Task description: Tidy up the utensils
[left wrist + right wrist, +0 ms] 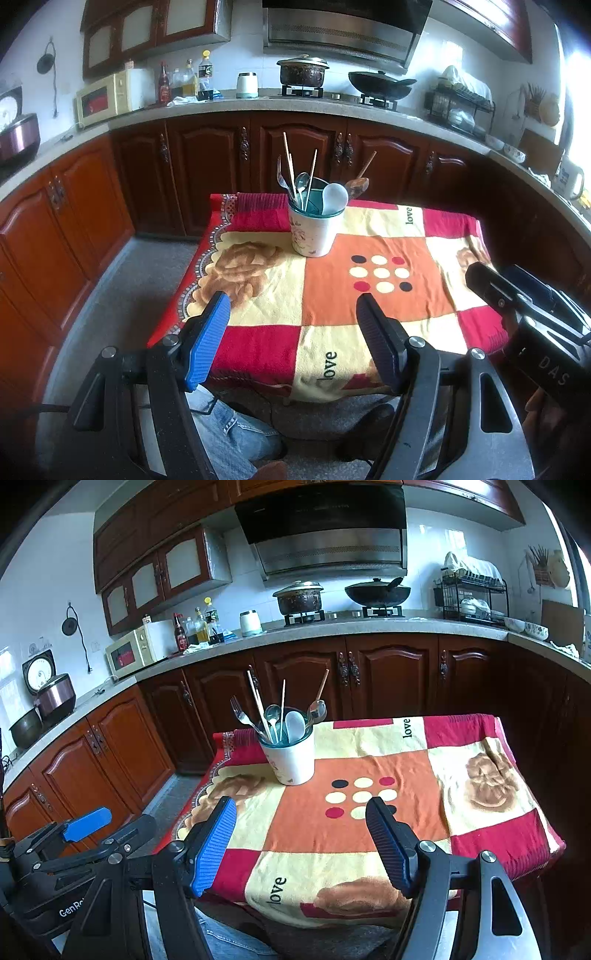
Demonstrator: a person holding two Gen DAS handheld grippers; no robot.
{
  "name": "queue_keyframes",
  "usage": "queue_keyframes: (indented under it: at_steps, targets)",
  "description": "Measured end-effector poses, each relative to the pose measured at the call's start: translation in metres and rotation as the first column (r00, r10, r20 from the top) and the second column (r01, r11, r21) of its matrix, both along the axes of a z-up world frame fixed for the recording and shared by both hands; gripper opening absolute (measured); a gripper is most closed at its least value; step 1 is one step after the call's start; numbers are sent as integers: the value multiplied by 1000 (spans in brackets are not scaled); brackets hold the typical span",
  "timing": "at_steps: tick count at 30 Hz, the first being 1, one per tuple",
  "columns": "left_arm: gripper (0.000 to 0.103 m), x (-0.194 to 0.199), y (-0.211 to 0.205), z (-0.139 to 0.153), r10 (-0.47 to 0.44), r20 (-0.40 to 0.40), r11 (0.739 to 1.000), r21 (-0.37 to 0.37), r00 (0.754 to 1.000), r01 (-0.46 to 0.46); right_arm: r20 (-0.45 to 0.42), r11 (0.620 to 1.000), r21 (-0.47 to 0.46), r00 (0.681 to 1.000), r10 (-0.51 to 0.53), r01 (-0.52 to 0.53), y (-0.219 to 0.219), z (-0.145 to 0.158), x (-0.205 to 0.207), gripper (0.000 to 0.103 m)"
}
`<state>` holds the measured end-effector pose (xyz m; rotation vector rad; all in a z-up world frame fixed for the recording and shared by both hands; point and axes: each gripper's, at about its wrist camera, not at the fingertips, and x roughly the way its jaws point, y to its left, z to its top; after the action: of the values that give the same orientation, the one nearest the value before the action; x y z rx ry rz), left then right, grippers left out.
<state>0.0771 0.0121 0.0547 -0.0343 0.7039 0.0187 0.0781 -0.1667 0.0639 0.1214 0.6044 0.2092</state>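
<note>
A white flowered utensil holder with a teal insert stands at the far left of the table; it also shows in the right wrist view. It holds chopsticks, metal spoons, a fork, a white plastic spoon and a wooden-handled ladle. My left gripper is open and empty over the table's near edge. My right gripper is open and empty, to the right of the left one. The right gripper's body shows in the left wrist view.
The table wears a red, orange and cream patterned cloth. Dark wooden cabinets and a counter with a pot, wok, microwave and dish rack stand behind. The person's jeans are below the table edge.
</note>
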Motion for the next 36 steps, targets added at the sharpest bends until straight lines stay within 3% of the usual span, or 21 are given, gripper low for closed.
queue_keyframes:
  at_steps: [36]
  targets:
    - [71,15,-2,-16,20,-34,999,32,999,-19,-11,1000,-10,1000,18,-18,7,-11,16,70]
